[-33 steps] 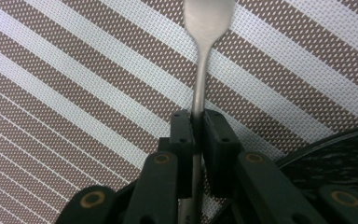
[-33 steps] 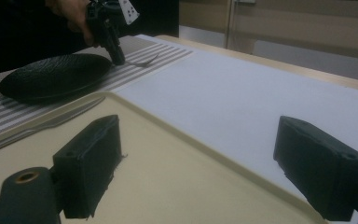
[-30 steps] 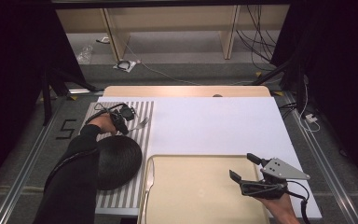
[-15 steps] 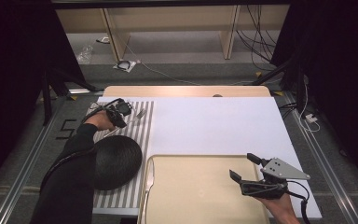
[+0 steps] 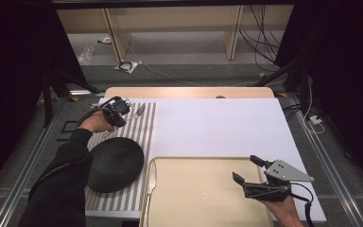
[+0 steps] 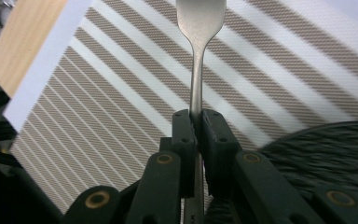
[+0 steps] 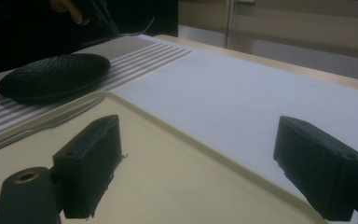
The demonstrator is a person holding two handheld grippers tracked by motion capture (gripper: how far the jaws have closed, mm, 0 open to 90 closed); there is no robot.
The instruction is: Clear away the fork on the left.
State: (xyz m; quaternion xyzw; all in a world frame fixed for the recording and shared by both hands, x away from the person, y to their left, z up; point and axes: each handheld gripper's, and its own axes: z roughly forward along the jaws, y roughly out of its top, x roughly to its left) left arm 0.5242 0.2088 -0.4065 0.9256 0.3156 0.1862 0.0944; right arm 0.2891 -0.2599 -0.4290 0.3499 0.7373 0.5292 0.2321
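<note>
My left gripper [image 5: 121,114] is shut on the handle of a silver fork [image 5: 138,112], lifted above the striped placemat [image 5: 144,132] at the table's far left. The left gripper view has the fork [image 6: 199,56] rising straight from between the closed jaws, tines cut off at the top edge. A black textured plate [image 5: 114,163] lies on the placemat nearer the person. My right gripper [image 5: 249,169] stands open over the right side of the beige tray [image 5: 203,189], nothing between its pads [image 7: 93,158]. A knife [image 5: 151,182] rests on the tray's left rim.
A white sheet [image 5: 217,127] covers the table's middle and right, with a wooden edge [image 5: 189,91] at the far side. Cables and shelf legs stand on the floor beyond. Dark curtains flank both sides.
My left gripper has risen from the placemat with the fork and moved a little toward the far left. The right gripper has kept still.
</note>
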